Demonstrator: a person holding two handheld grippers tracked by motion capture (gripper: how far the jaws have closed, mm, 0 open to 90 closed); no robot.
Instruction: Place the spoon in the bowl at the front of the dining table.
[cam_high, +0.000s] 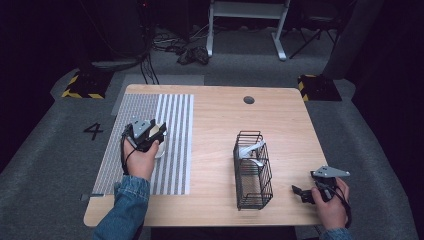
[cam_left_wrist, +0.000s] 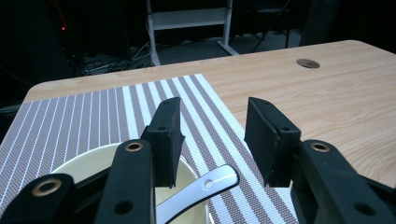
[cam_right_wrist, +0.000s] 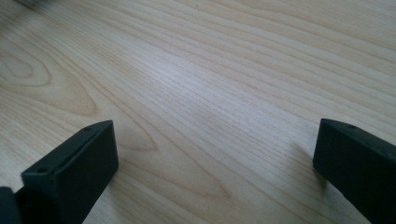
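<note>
The left tongs (cam_left_wrist: 212, 140) gape over a slippery white ceramic spoon (cam_left_wrist: 196, 193) in a fragile cream bowl (cam_left_wrist: 93, 161); the right tongs (cam_right_wrist: 215, 163) gape empty.

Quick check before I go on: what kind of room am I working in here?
Probably a lab or recording space, not a kitchen: grey carpet with a taped "4", hazard-striped blocks, and loose cables behind the wooden table.

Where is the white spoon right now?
In the left gripper view, the white spoon lies in the cream bowl on the striped placemat, its handle poking over the rim, just below the open left gripper.
</note>
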